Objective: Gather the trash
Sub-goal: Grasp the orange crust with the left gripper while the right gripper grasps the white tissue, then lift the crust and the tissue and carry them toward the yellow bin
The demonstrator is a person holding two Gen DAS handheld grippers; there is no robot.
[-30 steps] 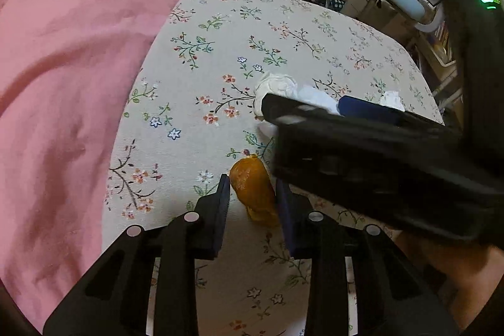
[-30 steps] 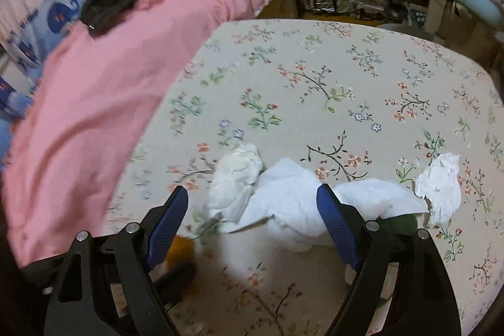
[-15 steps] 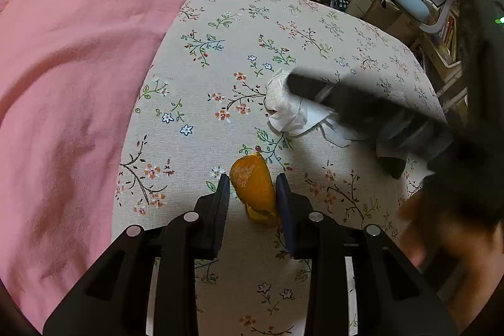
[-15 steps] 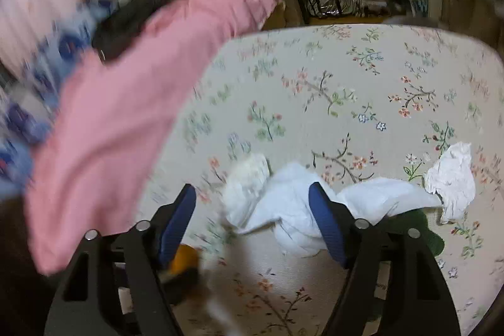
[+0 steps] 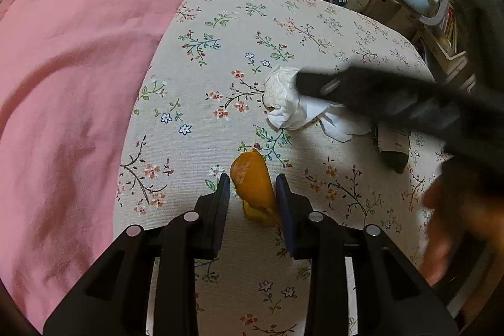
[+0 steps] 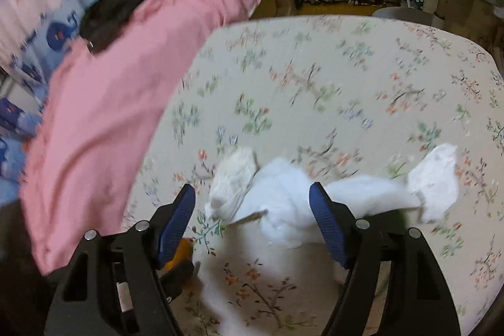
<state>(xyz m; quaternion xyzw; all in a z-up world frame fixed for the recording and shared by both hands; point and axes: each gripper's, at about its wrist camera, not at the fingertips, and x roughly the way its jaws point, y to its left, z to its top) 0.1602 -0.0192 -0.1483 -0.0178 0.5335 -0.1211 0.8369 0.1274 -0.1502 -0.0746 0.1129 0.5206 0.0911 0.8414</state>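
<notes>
Tongs-wise, the left tongs pinch the orange peel at the table's 6 o'clock, while the right tongs, just narrowed but gaping, straddle crumpled tissue without gripping, presumably lining up a grab.

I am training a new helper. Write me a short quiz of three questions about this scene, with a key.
1. What lies between the fingers of the left tool?
2. True or false: the white tissues lie on the pink cloth.
3. In the left wrist view, the pink cloth lies on which side of the floral tablecloth? A left, B right, C far.
Key: 1 orange peel; 2 false, they lie on the floral tablecloth; 3 A.
</notes>
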